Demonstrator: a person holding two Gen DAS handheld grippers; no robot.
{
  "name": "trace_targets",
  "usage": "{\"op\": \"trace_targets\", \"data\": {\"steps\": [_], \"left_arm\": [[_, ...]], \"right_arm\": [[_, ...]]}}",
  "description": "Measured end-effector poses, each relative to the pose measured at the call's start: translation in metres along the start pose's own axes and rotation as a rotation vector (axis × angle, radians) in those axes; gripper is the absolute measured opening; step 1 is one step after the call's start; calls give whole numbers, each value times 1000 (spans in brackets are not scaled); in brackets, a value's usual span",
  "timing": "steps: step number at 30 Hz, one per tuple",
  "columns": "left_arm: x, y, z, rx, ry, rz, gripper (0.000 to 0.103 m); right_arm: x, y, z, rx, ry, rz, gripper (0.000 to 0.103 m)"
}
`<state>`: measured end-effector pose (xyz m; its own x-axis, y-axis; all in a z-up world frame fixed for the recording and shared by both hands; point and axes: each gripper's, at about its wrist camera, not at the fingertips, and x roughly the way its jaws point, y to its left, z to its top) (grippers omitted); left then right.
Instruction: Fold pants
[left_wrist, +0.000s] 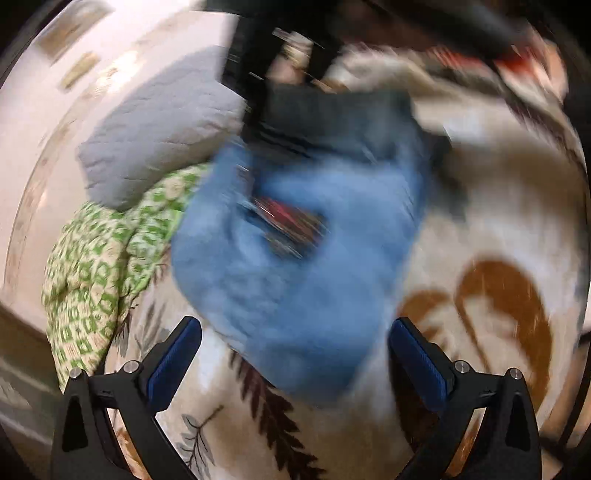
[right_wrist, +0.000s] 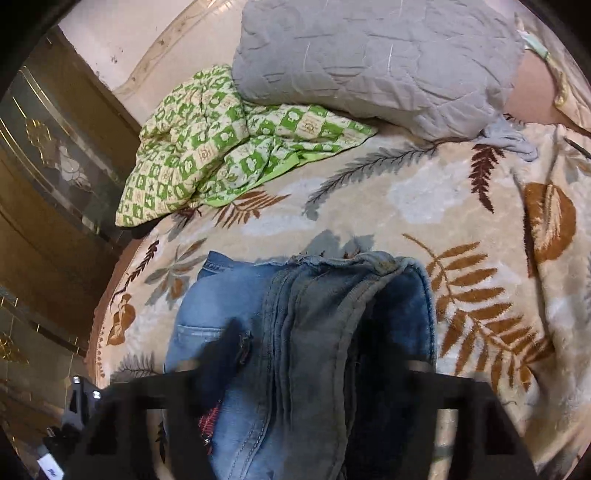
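A: Where are the jeans (right_wrist: 310, 332)?

B: On the bed, on the leaf-print blanket (right_wrist: 406, 199). In the right wrist view they lie bunched at the near middle, a folded layer with a thick seam lying over the paler denim with the back pocket.

A: And the right hand-held gripper (right_wrist: 295, 384)?

B: It sits low over that folded layer. Its fingers (right_wrist: 225, 350) are dark and smeared, with denim bunched between them. It looks like a grip on the fold, but I cannot tell for sure whether the pads press on it.

A: The left one?

B: The left hand-held gripper (left_wrist: 295, 354) stands wide open with nothing between its blue pads (left_wrist: 177, 354). The jeans lie just beyond it, blurred, a blue heap in the middle of that view. The pads are close to its near edge but do not touch it.

A: What else is on the bed?

B: A grey quilted pillow (right_wrist: 369, 62) at the far side, resting partly on a green checked cover (right_wrist: 221, 147) at the far left. Both lie well apart from the jeans. A wooden cabinet (right_wrist: 48, 177) with glass panels stands to the left of the bed.
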<state>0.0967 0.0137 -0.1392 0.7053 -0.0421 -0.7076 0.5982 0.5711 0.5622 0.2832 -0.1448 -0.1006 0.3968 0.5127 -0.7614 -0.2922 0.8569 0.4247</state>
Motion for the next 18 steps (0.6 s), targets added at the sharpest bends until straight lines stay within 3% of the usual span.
{"op": "trace_targets", "data": {"steps": [2, 6, 8, 11, 13, 18], "left_arm": [[-7, -9, -3, 45, -47, 51, 102], [-10, -3, -3, 3, -71, 139, 102], [-8, 2, -1, -15, -68, 150, 96], [-11, 6, 2, -42, -77, 89, 71], [-9, 2, 1, -31, -67, 103, 38], [-11, 0, -1, -75, -73, 115, 27]], "right_arm": [[1, -3, 1, -10, 14, 1, 34], [0, -11, 2, 11, 26, 14, 34], [1, -12, 2, 16, 28, 15, 34], [0, -11, 2, 13, 26, 11, 34], [0, -9, 3, 8, 24, 13, 25], [0, -4, 3, -10, 29, 20, 10]]}}
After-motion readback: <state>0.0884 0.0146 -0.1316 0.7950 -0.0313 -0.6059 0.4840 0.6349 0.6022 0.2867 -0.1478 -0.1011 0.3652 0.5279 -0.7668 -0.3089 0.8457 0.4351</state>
